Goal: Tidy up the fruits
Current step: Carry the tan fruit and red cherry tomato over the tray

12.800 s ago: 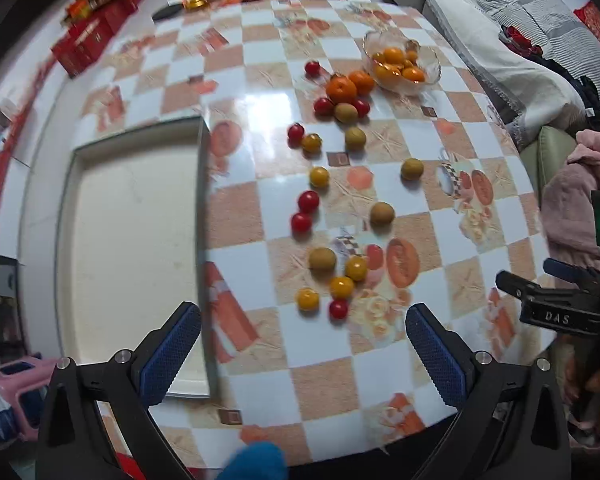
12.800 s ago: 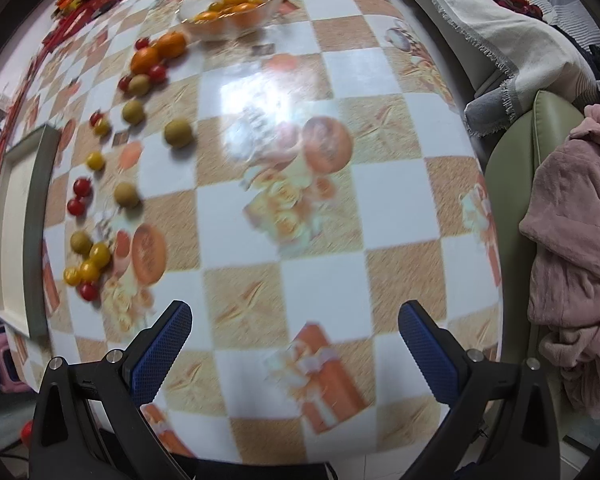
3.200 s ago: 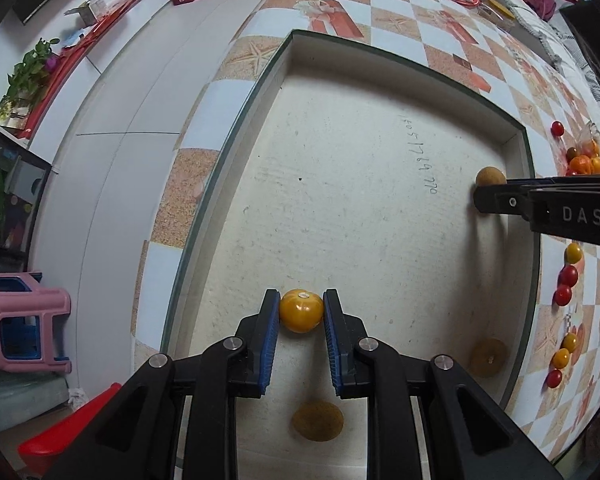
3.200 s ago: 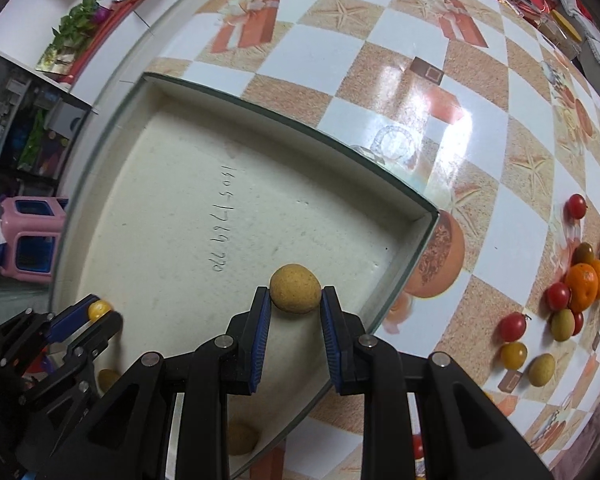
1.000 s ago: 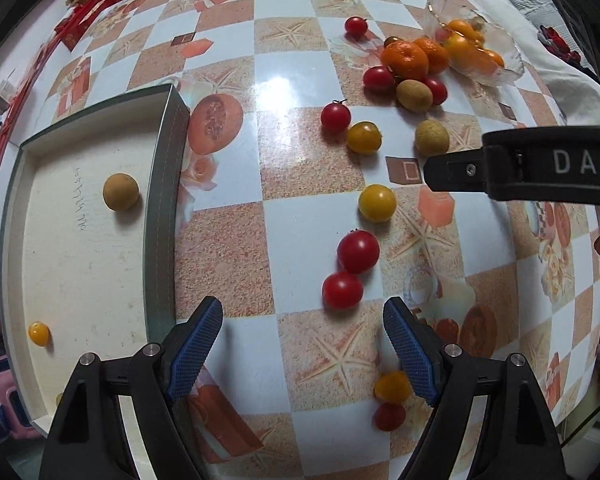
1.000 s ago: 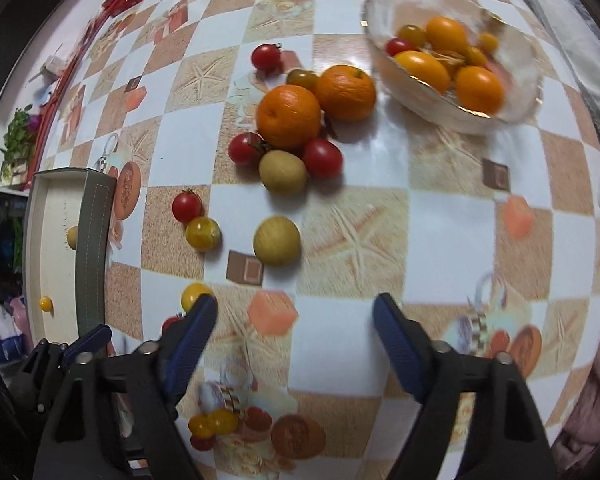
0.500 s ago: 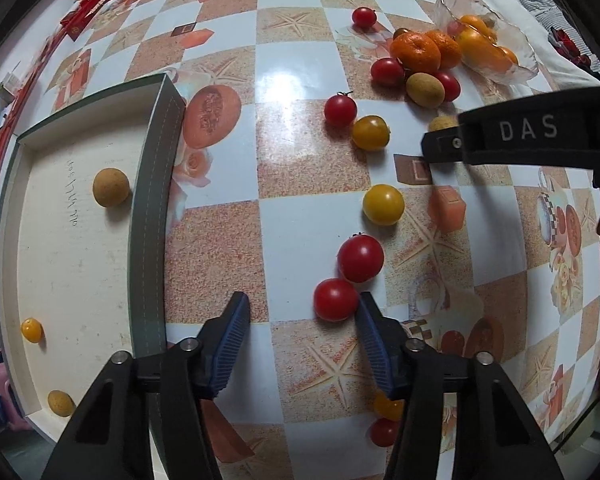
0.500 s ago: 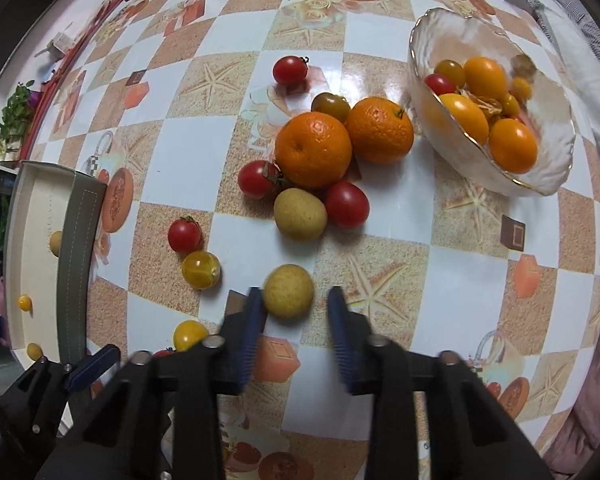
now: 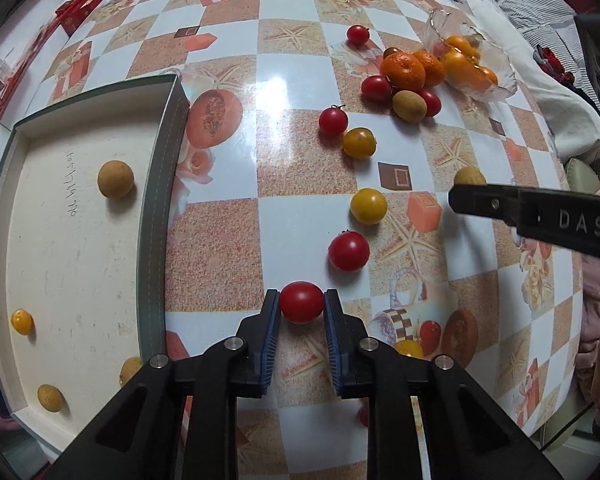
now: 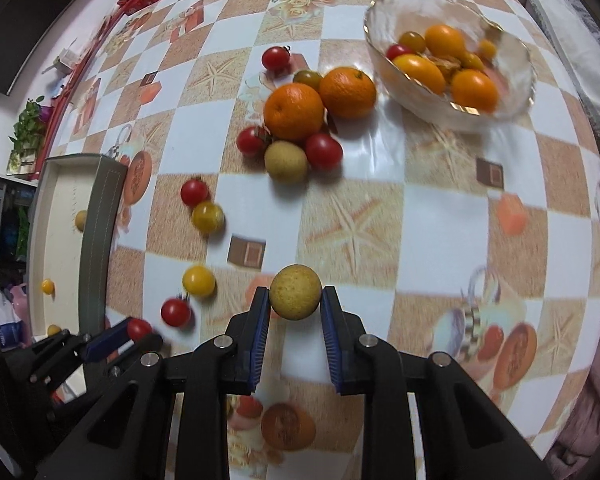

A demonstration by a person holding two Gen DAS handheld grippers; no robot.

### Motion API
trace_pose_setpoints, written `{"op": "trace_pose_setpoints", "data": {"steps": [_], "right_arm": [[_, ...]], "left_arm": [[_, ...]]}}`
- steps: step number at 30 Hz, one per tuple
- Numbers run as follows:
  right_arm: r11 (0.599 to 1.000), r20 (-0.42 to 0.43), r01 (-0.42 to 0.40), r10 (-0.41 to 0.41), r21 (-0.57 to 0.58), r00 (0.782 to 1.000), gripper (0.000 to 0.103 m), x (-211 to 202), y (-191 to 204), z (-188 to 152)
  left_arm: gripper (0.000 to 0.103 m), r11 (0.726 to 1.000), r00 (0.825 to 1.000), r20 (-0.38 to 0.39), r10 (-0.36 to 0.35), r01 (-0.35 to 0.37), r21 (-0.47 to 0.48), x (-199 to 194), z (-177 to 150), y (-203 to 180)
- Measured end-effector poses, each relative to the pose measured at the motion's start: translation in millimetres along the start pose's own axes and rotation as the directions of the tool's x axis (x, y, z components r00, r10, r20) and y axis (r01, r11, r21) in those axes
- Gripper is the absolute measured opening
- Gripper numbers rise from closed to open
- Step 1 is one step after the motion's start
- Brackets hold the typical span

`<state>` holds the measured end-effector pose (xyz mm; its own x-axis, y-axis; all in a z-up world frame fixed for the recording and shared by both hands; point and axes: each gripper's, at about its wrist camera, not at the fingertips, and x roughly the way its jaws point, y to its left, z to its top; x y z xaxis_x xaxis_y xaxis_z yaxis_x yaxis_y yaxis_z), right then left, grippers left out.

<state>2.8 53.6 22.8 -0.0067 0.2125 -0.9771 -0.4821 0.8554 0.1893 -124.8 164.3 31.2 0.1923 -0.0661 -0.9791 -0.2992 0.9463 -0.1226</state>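
While both fingers sets are clamped on fruit, the scene reads so:
Left gripper [image 9: 301, 311]: fingers closed on a red cherry tomato [image 9: 301, 307], which sits between the blue pads, low over the desk [image 9: 292, 80].
Right gripper [image 10: 295, 306]: fingers gripping a round tan longan [image 10: 295, 297] squarely between the pads.
Why held: likely for carrying to the shallow box [image 9: 156, 184], where similar longans and yellow tomatoes already lie.
Remaining: loose fruit near the glass bowl [image 10: 516, 100].

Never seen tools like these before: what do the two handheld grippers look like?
Both the left gripper and right gripper are black plastic, with ridged blue pads inside the fingers and silver bolts. White letters "DAS" mark the right gripper's side.
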Motion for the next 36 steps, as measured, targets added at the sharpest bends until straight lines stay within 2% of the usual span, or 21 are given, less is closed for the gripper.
{"op": "trace_pose_setpoints", "data": {"steps": [7, 16, 24, 36], "right_arm": [[1.000, -0.003, -0.022, 0.022, 0.014, 1.000, 0.028, -16, -4, -29], [1.000, -0.008, -0.023, 0.023, 0.002, 1.000, 0.028, -28, 7, -44], [0.998, -0.015, -0.032, 0.031, -0.049, 0.999, 0.028, -28, 45, -43], [0.983, -0.023, -0.056, 0.053, -0.177, 0.998, 0.028, -22, 122, -24]], "left_arm": [[0.023, 1.000, 0.999, 0.028, -0.017, 0.017, 0.010, -28, -13, 6], [0.023, 1.000, 0.998, 0.059, -0.020, 0.020, -0.002, -53, -29, 22], [0.023, 0.998, 0.997, 0.077, 0.001, 0.004, -0.063, -64, -42, 53], [0.023, 0.984, 0.992, 0.113, 0.058, -0.038, -0.174, -81, -51, 125]]}}
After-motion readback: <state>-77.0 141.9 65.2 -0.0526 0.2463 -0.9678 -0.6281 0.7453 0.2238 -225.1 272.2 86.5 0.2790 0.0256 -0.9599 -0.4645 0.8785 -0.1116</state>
